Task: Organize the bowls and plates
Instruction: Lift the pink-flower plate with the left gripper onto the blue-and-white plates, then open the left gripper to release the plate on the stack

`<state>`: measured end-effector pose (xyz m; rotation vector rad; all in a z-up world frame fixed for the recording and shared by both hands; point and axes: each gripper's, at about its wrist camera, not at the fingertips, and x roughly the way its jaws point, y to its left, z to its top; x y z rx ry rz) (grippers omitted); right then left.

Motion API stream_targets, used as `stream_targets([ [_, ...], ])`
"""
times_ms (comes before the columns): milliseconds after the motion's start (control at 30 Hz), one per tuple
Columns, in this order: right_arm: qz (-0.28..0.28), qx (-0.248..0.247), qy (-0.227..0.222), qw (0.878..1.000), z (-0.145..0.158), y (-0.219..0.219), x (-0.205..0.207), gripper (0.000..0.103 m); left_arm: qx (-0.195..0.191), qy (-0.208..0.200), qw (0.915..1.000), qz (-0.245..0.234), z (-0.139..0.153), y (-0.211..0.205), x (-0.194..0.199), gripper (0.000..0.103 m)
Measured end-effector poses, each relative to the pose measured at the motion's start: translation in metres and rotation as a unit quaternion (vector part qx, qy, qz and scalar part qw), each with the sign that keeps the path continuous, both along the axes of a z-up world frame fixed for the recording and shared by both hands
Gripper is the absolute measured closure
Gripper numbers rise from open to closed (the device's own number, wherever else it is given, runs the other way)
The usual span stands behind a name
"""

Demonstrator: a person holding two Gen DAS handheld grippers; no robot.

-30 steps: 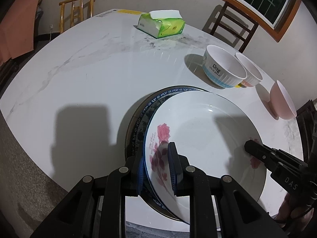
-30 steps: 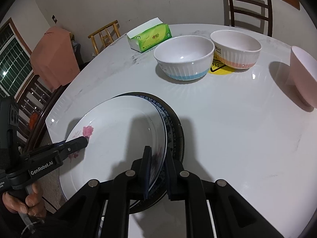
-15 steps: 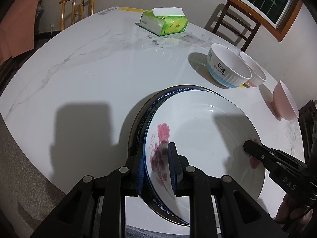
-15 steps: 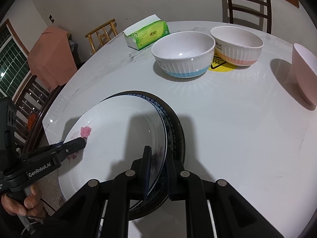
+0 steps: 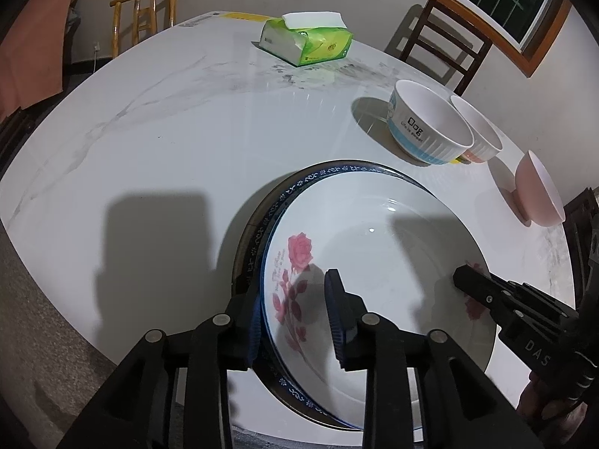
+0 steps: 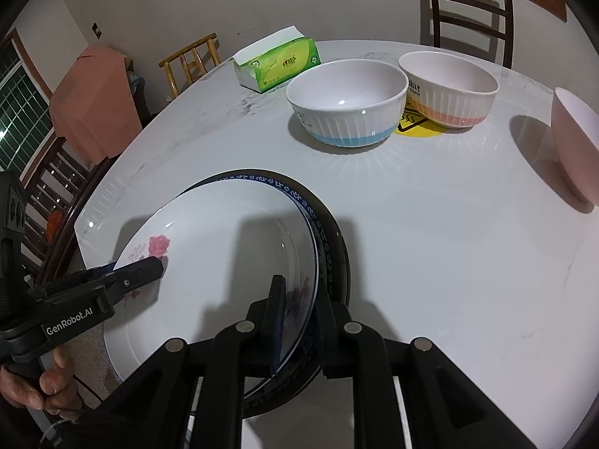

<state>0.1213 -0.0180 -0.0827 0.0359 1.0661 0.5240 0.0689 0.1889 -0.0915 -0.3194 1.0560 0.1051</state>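
Observation:
A white plate with pink roses (image 5: 378, 258) (image 6: 228, 247) lies on top of a blue-patterned plate (image 5: 284, 194) (image 6: 299, 196) and a dark plate at the table's near edge. My left gripper (image 5: 295, 318) is shut on the near-left rims of the stacked plates. My right gripper (image 6: 299, 321) is shut on the opposite rims. Each gripper shows in the other's view. A blue-banded white bowl (image 5: 426, 127) (image 6: 348, 101), an orange-banded bowl (image 5: 477, 134) (image 6: 449, 88) and a pink bowl (image 5: 539, 191) (image 6: 576, 146) stand beyond.
A green tissue pack (image 5: 307, 39) (image 6: 277, 61) lies at the far side of the white marble table (image 5: 168, 119). Wooden chairs (image 5: 441, 45) stand around it. A yellow sticker (image 6: 415, 127) lies under the orange-banded bowl.
The plate stack, held by both grippers, has shifted slightly nearer to the bowls. The grips have not changed.

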Motion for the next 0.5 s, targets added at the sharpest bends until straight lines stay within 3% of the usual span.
stream_targets([
  [333, 0.018, -0.038, -0.012, 0.999, 0.003, 0.014, -0.005, 0.077, -0.003, 0.001, 1.0, 0.002, 0.001, 0.0, 0.001, 0.071],
  [500, 0.019, -0.048, -0.016, 0.999, 0.004, 0.017, -0.005, 0.076, -0.002, 0.0, 1.0, 0.004, 0.001, -0.001, 0.001, 0.07],
])
